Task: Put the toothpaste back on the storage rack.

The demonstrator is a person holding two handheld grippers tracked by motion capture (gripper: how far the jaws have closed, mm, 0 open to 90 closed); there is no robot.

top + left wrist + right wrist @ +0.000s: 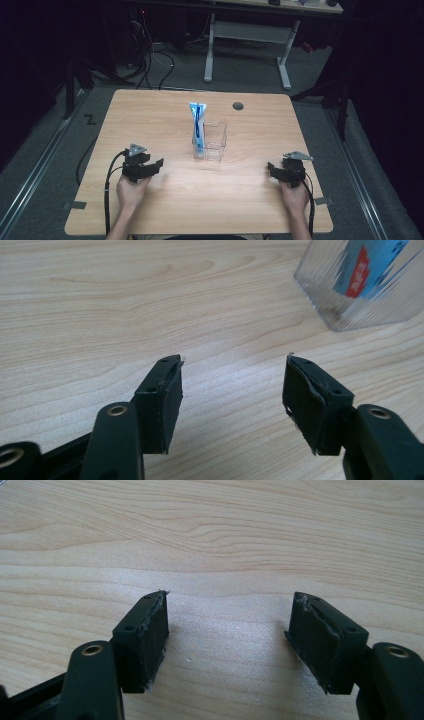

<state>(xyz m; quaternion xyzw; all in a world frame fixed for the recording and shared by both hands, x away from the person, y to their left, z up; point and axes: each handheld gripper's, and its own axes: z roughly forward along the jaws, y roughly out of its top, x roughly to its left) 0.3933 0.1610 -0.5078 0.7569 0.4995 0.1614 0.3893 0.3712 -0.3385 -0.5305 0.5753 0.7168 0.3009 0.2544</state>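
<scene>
A clear plastic box (211,141) stands at the middle of the wooden table (150,115). A blue packet (198,126) stands upright in the box's left part and sticks out above its rim. The left gripper view catches a corner of that box (365,300) at its upper right, with the blue and red packet (367,267) seen through the wall. My left gripper (159,164) rests low on the table left of the box, open, with bare wood between its pads (162,400). My right gripper (271,168) sits at the table's right side, open and empty, as its own view (230,630) confirms.
A round grey cable hole (238,106) lies in the table behind the box. Beyond the far edge stands a white desk frame (250,40) with cables on the floor. Black cables trail from both grippers toward the near edge.
</scene>
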